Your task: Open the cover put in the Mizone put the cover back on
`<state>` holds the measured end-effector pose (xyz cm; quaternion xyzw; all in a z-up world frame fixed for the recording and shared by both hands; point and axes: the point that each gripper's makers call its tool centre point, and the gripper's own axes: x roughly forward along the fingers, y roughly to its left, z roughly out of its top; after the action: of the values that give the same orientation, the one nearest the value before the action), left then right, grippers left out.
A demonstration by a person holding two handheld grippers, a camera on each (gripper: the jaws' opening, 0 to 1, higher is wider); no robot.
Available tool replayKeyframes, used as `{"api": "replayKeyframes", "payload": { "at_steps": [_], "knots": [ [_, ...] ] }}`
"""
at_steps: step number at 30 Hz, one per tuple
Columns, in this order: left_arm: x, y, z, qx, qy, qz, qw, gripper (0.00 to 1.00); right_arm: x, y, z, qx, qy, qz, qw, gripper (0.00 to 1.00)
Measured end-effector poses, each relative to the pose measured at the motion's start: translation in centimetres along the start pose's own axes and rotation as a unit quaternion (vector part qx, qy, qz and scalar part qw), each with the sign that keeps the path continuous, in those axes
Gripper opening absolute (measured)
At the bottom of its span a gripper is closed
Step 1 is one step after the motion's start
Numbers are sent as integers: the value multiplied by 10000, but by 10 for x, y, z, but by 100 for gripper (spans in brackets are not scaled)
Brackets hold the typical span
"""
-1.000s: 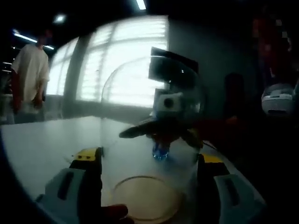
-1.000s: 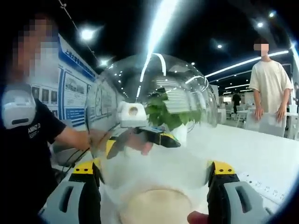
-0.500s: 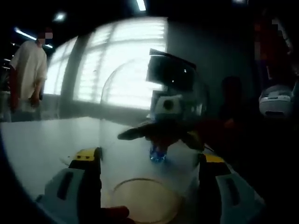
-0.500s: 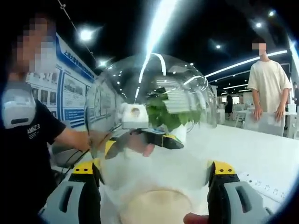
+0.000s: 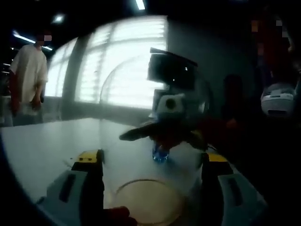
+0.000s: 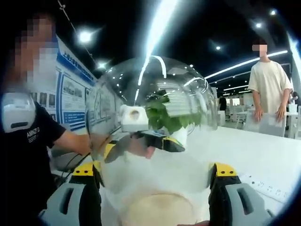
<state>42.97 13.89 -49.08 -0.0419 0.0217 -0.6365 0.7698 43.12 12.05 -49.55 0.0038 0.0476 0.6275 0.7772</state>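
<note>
Clear dome cover clamped between both grippers, left gripper and right gripper, raised off white table; Mizone placing and re-covering remain.

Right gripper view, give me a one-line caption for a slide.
Both grippers clamp a clear dome cover from opposite sides above a white table, a potted plant behind it.

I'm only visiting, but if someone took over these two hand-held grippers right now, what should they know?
Left gripper: jaws clamp the clear dome cover.
Right gripper: jaws clamp the same cover from the opposite side.
The cover is over the white table. A small blue item shows through it; I cannot tell if it is the Mizone.
Left to do: confirm the Mizone is inside, seat the cover, release.
</note>
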Motion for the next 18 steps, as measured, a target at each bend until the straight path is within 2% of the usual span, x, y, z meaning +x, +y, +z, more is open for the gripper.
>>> {"api": "replayKeyframes", "payload": {
  "at_steps": [6,12,18],
  "knots": [
    [-3,2,2,-166,-35,94,9998,69,2,1,8,103,-173,23,9998,89],
    [-2,1,1,-32,69,116,9999,70,4,4,3,-21,-67,46,10000,90],
    [1,-2,6,31,62,135,9999,70,2,5,7,-34,-122,43,9999,90]
  ]
}}
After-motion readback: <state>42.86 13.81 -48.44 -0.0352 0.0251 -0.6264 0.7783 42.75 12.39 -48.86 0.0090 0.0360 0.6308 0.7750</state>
